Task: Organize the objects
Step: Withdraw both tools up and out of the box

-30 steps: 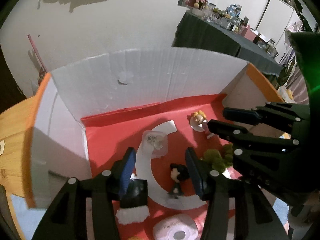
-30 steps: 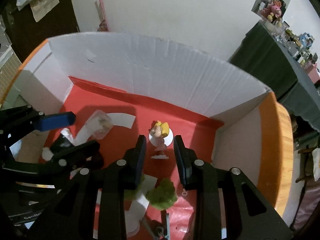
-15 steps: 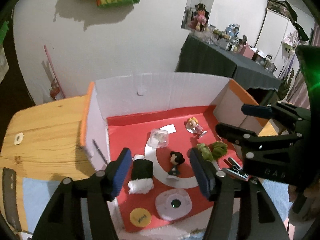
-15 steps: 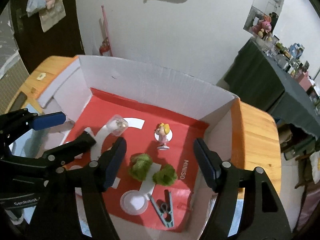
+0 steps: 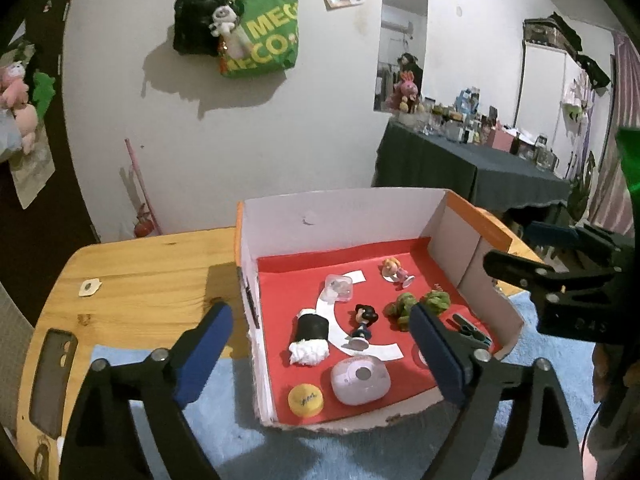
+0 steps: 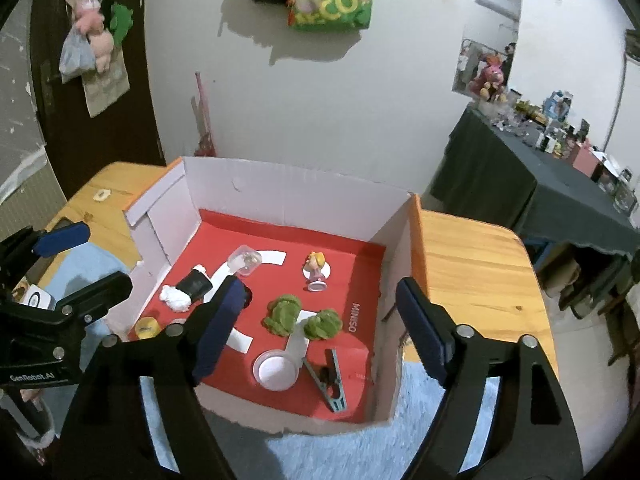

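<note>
The left tool fills the bottom of the left view, its blue pads spread wide and still opening, with nothing pinched between them. The right tool sits at the bottom of the right view, jaws likewise spread and opening, gripping nothing.

At the centre of both views stands the box, white-walled with a red floor, on the wooden bench. Inside it, in the left view:
- a black roll with a white fluffy end lies left of centre
- a dark-haired figure stands upright just right of the roll
- a clear pot lies above them
- a blonde figure stands toward the upper right
- two green tufts sit side by side, right of the dark-haired figure
- a white case and a yellow cap lie near the lower edge
- a clip lies at the right, partly behind a tool finger

In the right view a white lid lies near the lower edge of the box, just left of the clip.

A blue mat lies on the bench under the box's near edge. A phone lies at the far left of the bench. A green bag hangs on the wall at the top.
</note>
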